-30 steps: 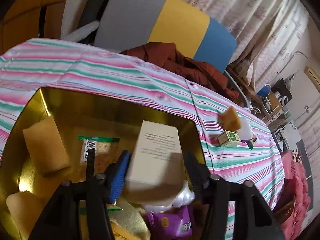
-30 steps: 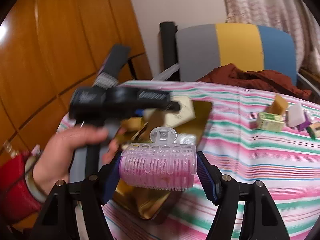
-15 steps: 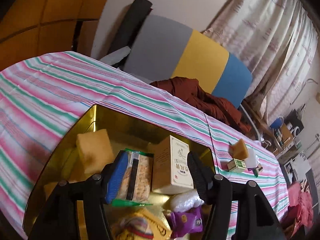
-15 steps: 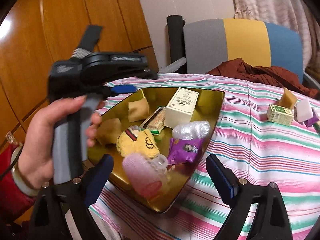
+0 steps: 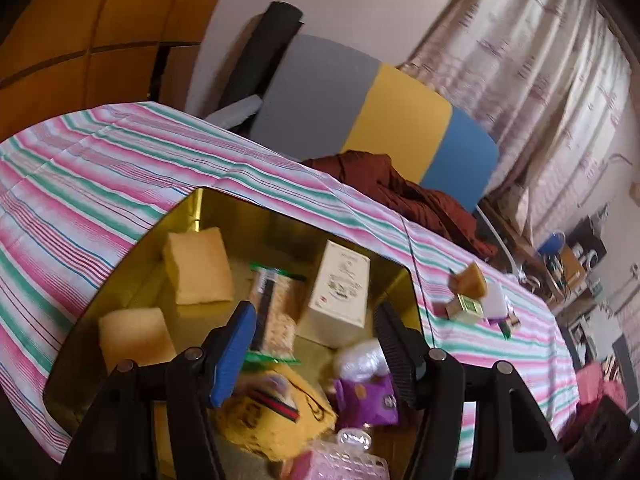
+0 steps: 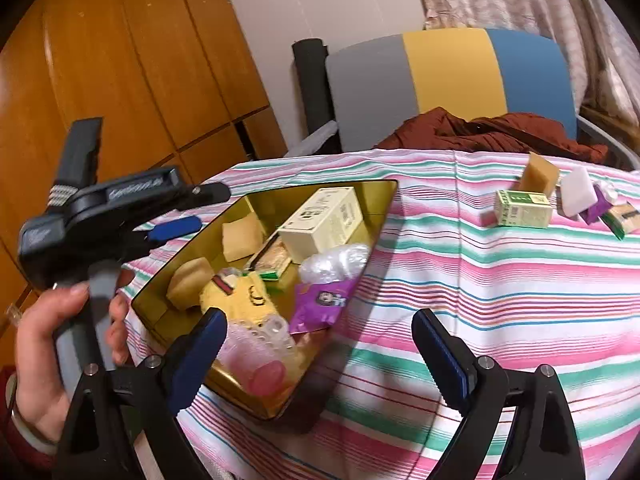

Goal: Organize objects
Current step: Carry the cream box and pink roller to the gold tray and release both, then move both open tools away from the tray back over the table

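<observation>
A gold tin point(image 6: 384, 204) on the striped tablecloth holds a cream box point(image 6: 324, 220), yellow sponges point(image 5: 198, 266), a snack pack point(image 5: 276, 308), a purple packet point(image 6: 320, 304), a clear plastic wad point(image 6: 336, 258), a yellow pouch point(image 6: 240, 294) and a pink hair roller point(image 6: 256, 354). My right gripper point(image 6: 320, 352) is open and empty above the tin's near corner. My left gripper point(image 5: 312, 344) is open and empty above the tin; it also shows in the right wrist view point(image 6: 176, 216). A green box point(image 6: 522, 208), a tan block point(image 6: 540, 174), a white block point(image 6: 576, 192) and small items lie at the far right.
A chair with grey, yellow and blue back point(image 6: 448, 76) stands behind the table with a brown cloth point(image 6: 492, 132) on its seat. Wooden panelling point(image 6: 120, 60) is on the left, curtains point(image 5: 540, 60) at the right. The table's near edge point(image 6: 248, 456) is close below.
My right gripper opened and dropped the pink hair roller into the tin. My left gripper let go of the cream box, which now lies in the tin, and drew back.
</observation>
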Tool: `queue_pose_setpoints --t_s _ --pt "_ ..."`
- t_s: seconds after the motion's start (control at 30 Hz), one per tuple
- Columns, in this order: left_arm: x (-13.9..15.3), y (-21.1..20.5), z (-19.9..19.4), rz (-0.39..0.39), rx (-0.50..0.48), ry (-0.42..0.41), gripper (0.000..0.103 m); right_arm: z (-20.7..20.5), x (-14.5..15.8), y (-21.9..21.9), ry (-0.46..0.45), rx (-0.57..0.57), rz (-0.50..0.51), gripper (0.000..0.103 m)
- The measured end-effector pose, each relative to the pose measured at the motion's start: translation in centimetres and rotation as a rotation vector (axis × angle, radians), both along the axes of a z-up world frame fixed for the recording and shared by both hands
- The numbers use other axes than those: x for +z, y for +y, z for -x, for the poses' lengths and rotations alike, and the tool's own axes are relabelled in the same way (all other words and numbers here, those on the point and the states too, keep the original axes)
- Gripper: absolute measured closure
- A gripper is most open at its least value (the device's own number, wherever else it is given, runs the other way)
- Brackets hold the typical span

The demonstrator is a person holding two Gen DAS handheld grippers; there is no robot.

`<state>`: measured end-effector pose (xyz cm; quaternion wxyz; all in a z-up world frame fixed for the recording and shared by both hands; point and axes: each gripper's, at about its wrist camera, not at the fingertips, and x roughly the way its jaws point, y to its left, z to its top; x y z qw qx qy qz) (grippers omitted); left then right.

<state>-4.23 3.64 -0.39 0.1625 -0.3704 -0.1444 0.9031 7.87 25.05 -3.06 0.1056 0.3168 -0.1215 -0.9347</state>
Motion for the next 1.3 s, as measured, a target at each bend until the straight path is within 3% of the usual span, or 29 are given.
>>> queue_pose_setpoints --t_s 0.3,0.47,0.83,1.03,1.3 --pt "-0.7 4.3 -2.3 0.063 -0.146 0.004 0.04 0.3 -0.7 3.0 -0.041 -0.097 0.02 0.009" --pt "-0.5 6.0 -3.5 0.12 -0.177 0.032 0.04 0.4 -1.1 5.0 -0.06 -0.153 -0.004 0.008" --pt "-0.7 11.0 -5.7 0.164 -0.33 0.034 0.04 0.3 -2.4 11.4 -0.116 -0.311 -0.035 0.007" --pt "-1.3 14.4 -5.9 0.185 -0.411 0.002 0.04 -0.5 -2.8 15.3 -0.116 -0.444 -0.057 0.007" --pt "-1.3 19.1 -4.4 0.232 -0.51 -0.026 0.04 -0.1 -3.0 20.1 -0.098 -0.528 -0.123 0.007"
